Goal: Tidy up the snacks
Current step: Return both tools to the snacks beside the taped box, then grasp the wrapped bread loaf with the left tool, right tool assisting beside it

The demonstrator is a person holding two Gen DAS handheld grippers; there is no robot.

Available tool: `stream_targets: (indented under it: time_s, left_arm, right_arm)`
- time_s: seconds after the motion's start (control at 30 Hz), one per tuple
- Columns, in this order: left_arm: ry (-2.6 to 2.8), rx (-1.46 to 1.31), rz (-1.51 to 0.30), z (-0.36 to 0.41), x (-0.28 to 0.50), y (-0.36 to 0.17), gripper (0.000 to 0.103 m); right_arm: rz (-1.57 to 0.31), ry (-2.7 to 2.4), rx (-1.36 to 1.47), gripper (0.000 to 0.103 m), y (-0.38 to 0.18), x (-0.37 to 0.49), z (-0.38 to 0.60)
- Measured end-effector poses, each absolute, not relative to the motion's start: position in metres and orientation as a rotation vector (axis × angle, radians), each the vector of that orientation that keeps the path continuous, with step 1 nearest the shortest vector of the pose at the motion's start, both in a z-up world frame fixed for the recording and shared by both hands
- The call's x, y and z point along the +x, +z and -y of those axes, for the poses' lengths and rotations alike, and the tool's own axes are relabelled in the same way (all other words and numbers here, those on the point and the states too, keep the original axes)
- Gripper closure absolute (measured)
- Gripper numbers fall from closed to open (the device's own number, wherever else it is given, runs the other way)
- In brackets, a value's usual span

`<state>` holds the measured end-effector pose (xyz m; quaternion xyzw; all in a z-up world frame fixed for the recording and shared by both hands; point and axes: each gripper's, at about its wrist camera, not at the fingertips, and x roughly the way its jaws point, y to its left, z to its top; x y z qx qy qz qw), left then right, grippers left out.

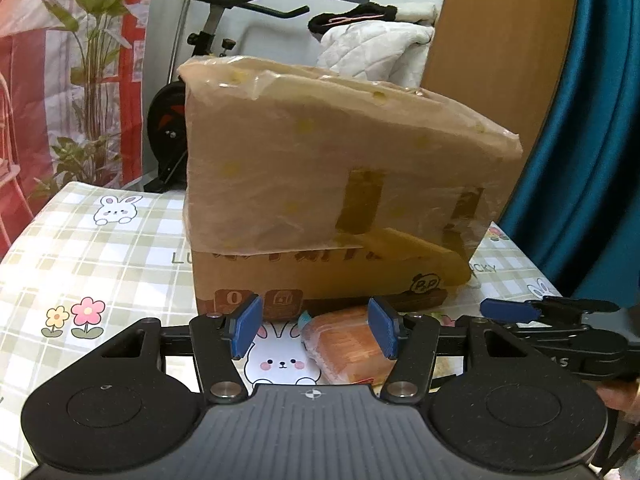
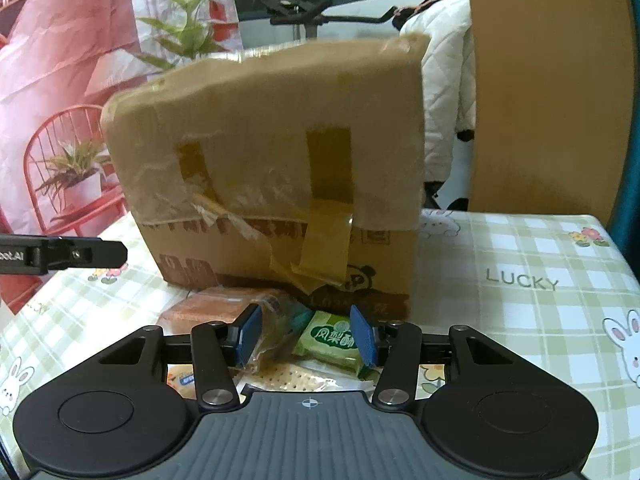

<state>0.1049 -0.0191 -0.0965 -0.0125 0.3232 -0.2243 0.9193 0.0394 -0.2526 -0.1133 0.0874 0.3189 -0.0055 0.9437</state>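
Observation:
A taped brown cardboard box (image 1: 328,184) stands on the checked tablecloth; it also shows in the right wrist view (image 2: 272,168). Snack packets lie in front of it. My left gripper (image 1: 315,330) is open, low over the table, with an orange-wrapped snack (image 1: 344,344) between its pads, not squeezed. My right gripper (image 2: 306,336) is open over the pile: a green pineapple-cake packet (image 2: 330,340) by its right pad, a clear-wrapped brown cake (image 2: 218,306) to the left, and a cracker packet (image 2: 288,378) below. The right gripper's fingers (image 1: 508,310) show at the left view's right edge.
The tablecloth (image 2: 520,280) has rabbit and flower prints and the word LUCKY. Behind the table are an exercise bike (image 1: 208,32), a white quilted garment (image 1: 376,48), a wooden panel (image 1: 500,40) and a blue curtain (image 1: 592,120). The left gripper's finger (image 2: 76,256) enters the right view's left edge.

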Motion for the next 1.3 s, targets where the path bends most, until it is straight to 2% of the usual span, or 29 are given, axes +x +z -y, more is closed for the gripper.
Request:
stream_targets:
  time_s: [0.1, 0.2, 0.27, 0.33, 1.3]
  left_arm:
    - [-0.464, -0.038, -0.683, 0.019, 0.111, -0.099, 0.042]
    - [-0.476, -0.063, -0.712, 0.022, 0.117, -0.103, 0.041]
    - [-0.486, -0.088, -0.735, 0.024, 0.123, -0.107, 0.032]
    - [-0.494, -0.108, -0.752, 0.028, 0.127, -0.111, 0.03]
    - [-0.541, -0.132, -0.836, 0.046, 0.129, -0.141, 0.029]
  right_arm:
    - [-0.673, -0.027, 0.173, 0.07, -0.124, 0.05, 0.251]
    - [-0.699, -0.028, 0.159, 0.074, -0.133, 0.059, 0.248]
    - [-0.717, -0.009, 0.154, 0.077, -0.138, 0.064, 0.244]
    - [-0.725, 0.014, 0.145, 0.082, -0.141, 0.065, 0.237]
    - [-0.713, 0.097, 0.162, 0.081, -0.134, 0.044, 0.222]
